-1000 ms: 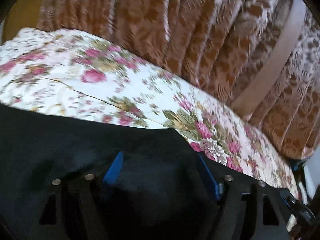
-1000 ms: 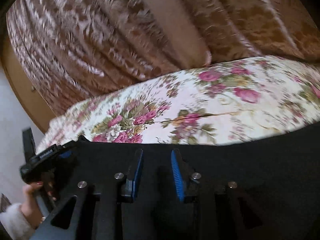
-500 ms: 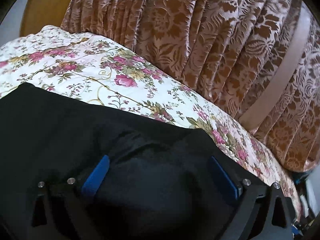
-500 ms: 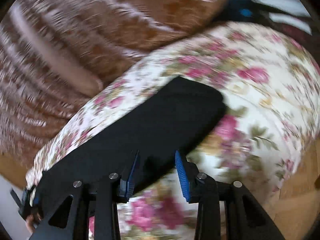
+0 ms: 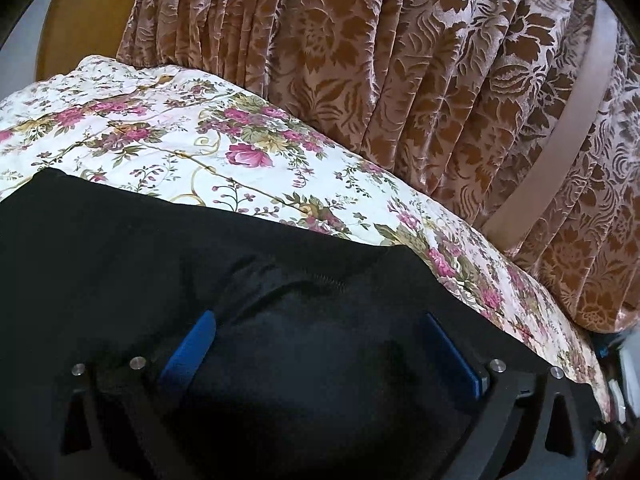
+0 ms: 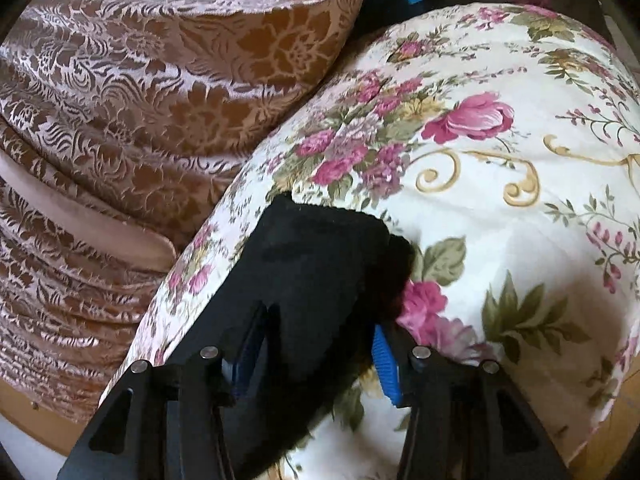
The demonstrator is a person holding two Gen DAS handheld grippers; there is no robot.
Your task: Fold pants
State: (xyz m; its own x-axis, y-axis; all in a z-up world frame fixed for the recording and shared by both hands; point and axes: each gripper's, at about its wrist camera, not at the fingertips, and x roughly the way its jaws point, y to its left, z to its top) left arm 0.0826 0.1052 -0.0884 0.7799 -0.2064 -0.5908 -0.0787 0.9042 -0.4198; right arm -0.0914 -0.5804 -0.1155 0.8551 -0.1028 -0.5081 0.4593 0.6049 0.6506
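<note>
The black pants lie on a floral bedspread. In the left wrist view my left gripper is open wide, its blue pads on either side of a bunched fold of the pants. In the right wrist view the end of the pants runs between the blue pads of my right gripper, which is open, with a clear gap on each side of the cloth. The fabric under both grippers is hidden.
A brown floral curtain hangs right behind the bed, with a plain tie band. The bedspread bulges to the right of the pants in the right wrist view. A wooden surface shows at the far left corner.
My right gripper has swung from the long edge of the pants round to their narrow end. My left gripper has opened wider over the bunched fold.
</note>
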